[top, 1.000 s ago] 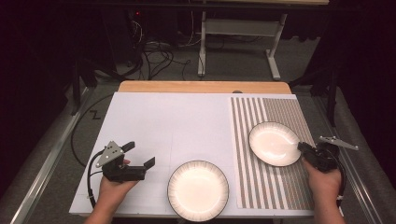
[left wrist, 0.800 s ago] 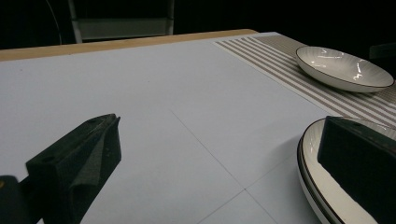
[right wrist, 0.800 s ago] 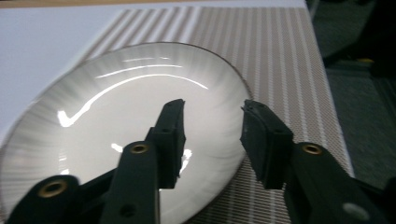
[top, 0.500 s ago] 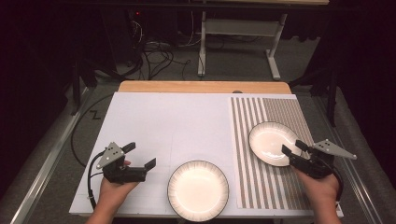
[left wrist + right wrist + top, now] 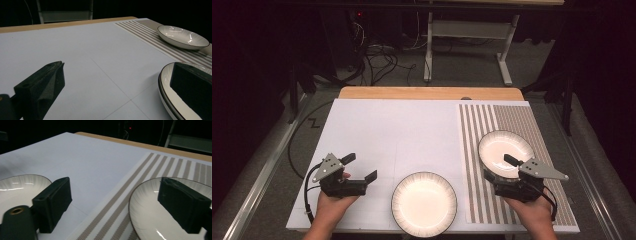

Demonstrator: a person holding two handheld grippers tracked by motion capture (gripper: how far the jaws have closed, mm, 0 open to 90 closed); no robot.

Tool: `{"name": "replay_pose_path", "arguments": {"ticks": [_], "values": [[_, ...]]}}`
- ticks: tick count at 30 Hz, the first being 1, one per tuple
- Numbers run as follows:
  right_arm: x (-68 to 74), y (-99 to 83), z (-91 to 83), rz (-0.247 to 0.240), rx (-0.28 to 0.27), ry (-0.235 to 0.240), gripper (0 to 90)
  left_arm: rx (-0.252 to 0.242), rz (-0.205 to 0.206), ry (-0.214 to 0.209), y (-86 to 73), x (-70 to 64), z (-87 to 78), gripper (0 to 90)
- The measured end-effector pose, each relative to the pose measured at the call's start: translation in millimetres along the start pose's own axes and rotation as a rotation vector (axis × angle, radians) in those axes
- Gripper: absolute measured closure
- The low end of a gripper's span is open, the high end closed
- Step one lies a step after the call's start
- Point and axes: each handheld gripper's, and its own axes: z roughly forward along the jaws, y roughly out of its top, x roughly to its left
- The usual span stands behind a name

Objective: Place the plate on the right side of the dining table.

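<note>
High view: right gripper point(image 5: 500, 170), jaws spread, straddles the near rim of the right plate point(image 5: 506, 150) on the striped mat point(image 5: 517, 117). Left gripper point(image 5: 360, 167), spread and empty, sits left of the near plate point(image 5: 424, 202).

Right gripper view: right plate point(image 5: 160, 220) under the right jaw, rim between the jaws.

Left gripper view: near plate point(image 5: 167, 95) at the right jaw.

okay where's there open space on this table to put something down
The white sheet is bare from the wooden back edge down to the front plate. It's crowded along the front: left gripper, that plate, right gripper, the plate on the striped mat.
</note>
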Motion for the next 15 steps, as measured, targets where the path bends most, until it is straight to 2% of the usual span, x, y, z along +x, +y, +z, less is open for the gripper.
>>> {"name": "replay_pose_path", "arguments": {"ticks": [5,11,15], "values": [[12.2,1.7,1.0,-0.011,-0.006,0.032,0.9,-0.004,0.001,0.001,0.3,0.0,-1.2,0.1],[25.2,1.9,2.2,-0.048,-0.01,0.045,0.8,-0.014,0.001,0.005,0.6,0.7,-3.7,0.1],[28.8,2.7,2.9,-0.059,-0.013,0.047,0.8,-0.017,-0.005,0.001,1.6,0.6,-5.2,0.1]]}}
